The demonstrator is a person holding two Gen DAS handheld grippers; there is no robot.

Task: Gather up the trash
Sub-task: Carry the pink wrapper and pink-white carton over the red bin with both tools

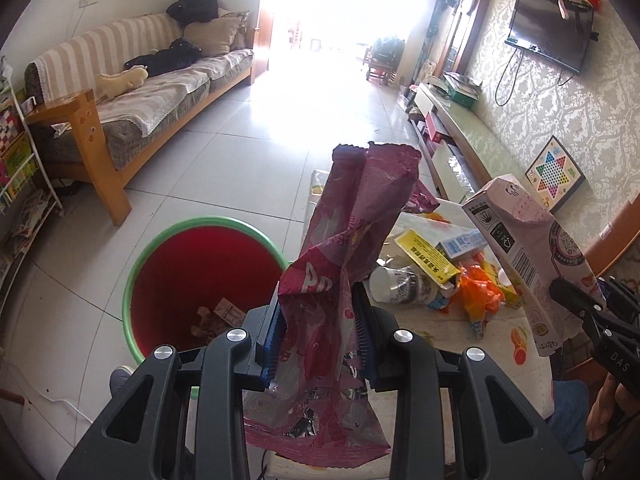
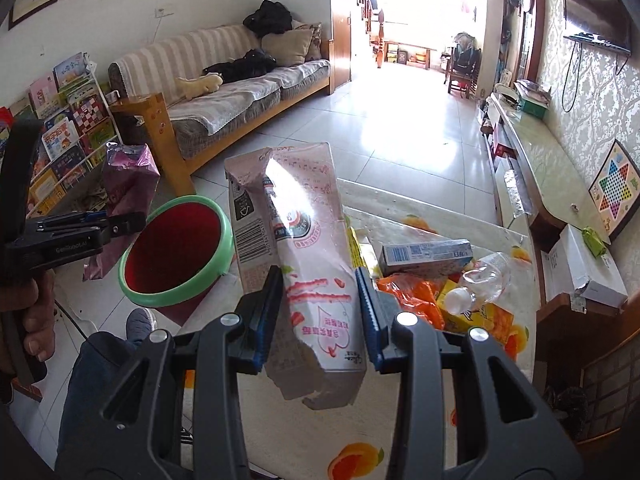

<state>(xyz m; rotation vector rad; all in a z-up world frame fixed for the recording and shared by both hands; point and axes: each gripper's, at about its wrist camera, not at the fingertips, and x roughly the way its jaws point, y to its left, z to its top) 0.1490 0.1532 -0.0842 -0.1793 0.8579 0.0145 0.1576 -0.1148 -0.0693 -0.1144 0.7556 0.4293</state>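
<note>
My left gripper [image 1: 318, 312] is shut on a crumpled magenta foil snack bag [image 1: 360, 208], which hangs above the table edge beside a red bin with a green rim [image 1: 208, 222]. A few paper scraps lie in the bin. My right gripper [image 2: 320, 280] is shut on a torn pink carton [image 2: 304, 216], held over the table [image 2: 400, 400]. The right wrist view also shows the left gripper [image 2: 120, 224] with the bag [image 2: 128, 176] left of the bin [image 2: 176, 300]. In the left wrist view, the right gripper [image 1: 576, 300] and carton [image 1: 516, 232] are at the right.
On the table lie a yellow box [image 1: 426, 258], a blue-white box [image 2: 424, 256], a plastic bottle [image 2: 480, 280] and orange wrappers [image 2: 412, 292]. A sofa [image 1: 160, 92] stands far left, a low TV bench [image 2: 540, 168] along the right wall. A person's leg and shoe [image 2: 138, 324] are by the bin.
</note>
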